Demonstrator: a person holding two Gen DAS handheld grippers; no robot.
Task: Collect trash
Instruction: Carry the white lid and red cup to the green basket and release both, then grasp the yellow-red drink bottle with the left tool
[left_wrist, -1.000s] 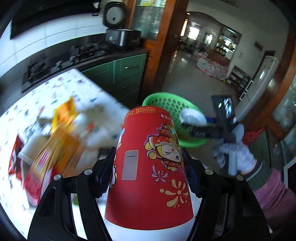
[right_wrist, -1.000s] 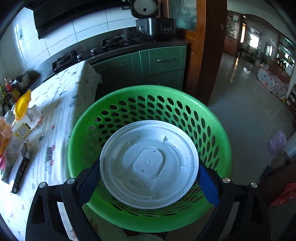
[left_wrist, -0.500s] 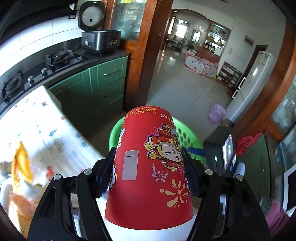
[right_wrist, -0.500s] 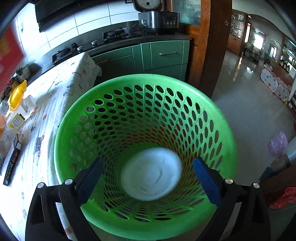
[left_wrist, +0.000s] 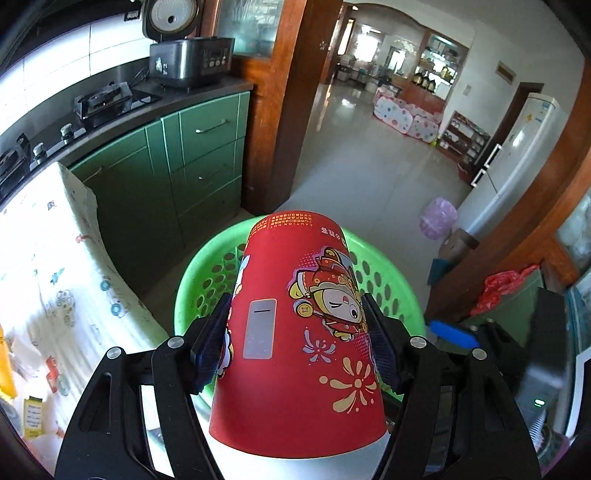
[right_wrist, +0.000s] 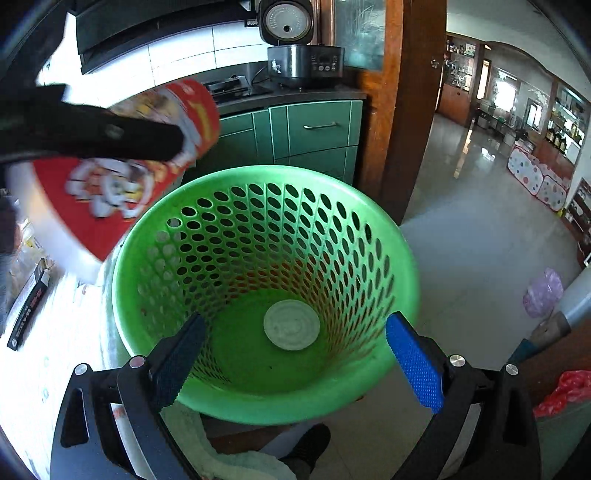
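Note:
A red paper cup (left_wrist: 299, 343) with a cartoon print sits bottom-forward in my left gripper (left_wrist: 297, 328), whose pads press its two sides. Behind it stands the green perforated basket (left_wrist: 192, 280). In the right wrist view the same cup (right_wrist: 122, 173) hangs tilted over the basket's left rim, blurred. My right gripper (right_wrist: 295, 354) is open and holds nothing above the green basket (right_wrist: 391, 236). A white round lid (right_wrist: 291, 325) lies flat on the basket's floor.
A table with a patterned white cloth (left_wrist: 55, 266) lies at the left, with packets and a dark box (right_wrist: 29, 306) on it. Green cabinets (left_wrist: 207, 155), a wooden door post (right_wrist: 402, 110) and a tiled floor (left_wrist: 369, 155) stand beyond. A red bag (right_wrist: 569, 387) is at the right.
My right gripper opened and the white lid dropped to the basket's floor. My left gripper carried the red cup from over the table to the basket's rim.

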